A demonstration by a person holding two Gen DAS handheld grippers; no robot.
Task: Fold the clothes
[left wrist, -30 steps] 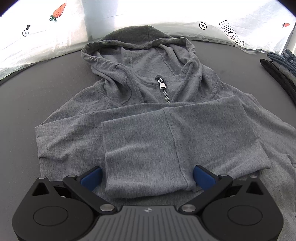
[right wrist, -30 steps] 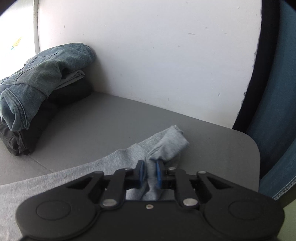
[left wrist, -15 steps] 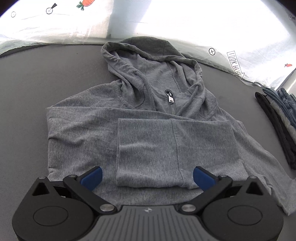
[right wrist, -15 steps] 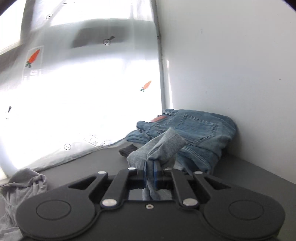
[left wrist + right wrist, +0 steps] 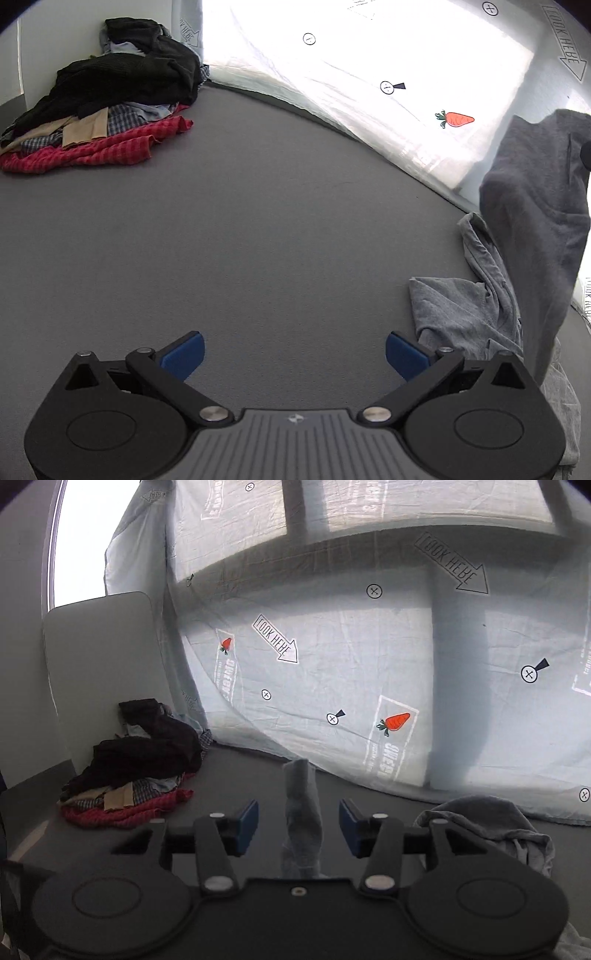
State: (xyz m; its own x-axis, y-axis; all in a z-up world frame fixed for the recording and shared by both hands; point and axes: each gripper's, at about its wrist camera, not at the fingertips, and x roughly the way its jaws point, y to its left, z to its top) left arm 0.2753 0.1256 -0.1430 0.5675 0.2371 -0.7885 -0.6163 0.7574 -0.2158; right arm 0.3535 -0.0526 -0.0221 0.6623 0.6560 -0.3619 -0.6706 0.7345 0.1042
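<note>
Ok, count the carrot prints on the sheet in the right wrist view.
2. The left carrot sits on the sheet above the clothes pile; the right carrot is lower, right of the hanging grey sleeve. Others may be hidden by folds.

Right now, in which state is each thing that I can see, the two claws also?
Left claw: open, holds nothing, above the bare grey table.
Right claw: open, a grey sleeve between the fingers, not pinched.
Grey hoodie: partly lifted, one part hanging, the rest crumpled on the table.
Pile of mixed clothes: unfolded, heaped in the corner.
</note>
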